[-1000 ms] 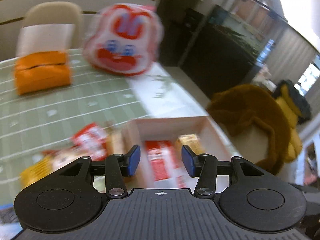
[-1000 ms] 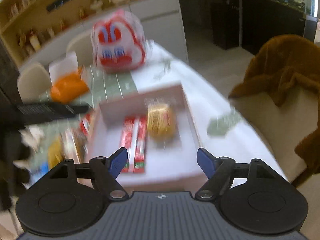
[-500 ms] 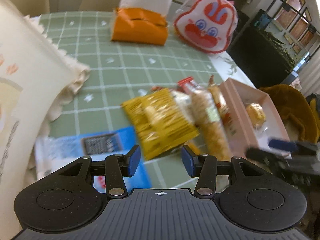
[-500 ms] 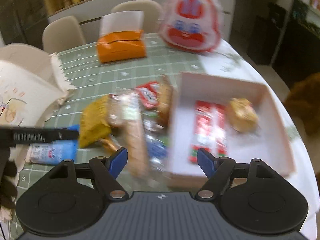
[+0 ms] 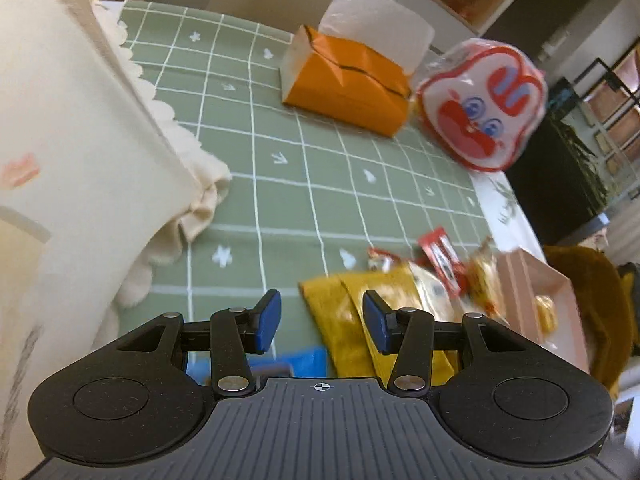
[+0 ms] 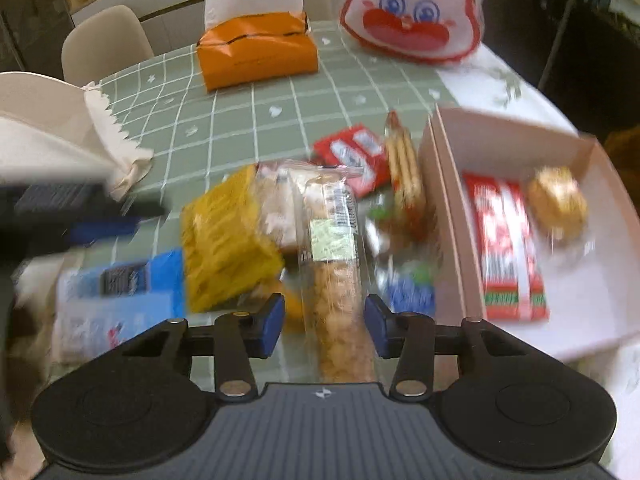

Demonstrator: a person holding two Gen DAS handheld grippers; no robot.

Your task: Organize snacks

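The bench (image 6: 256, 108) carries a pink box (image 6: 592, 320), which holds a red packet (image 6: 506, 248) and a golden snack (image 6: 558, 202). Left of the box lies the snack pile: a yellow bag (image 6: 228, 240), then a long clear cracker sleeve (image 6: 336, 280). The right tongs (image 6: 324, 326) gape around that sleeve without touching; the left tongs (image 5: 322, 322) hang open and empty.

Open right tongs (image 6: 323, 322) astride long snack pack (image 6: 338, 280)
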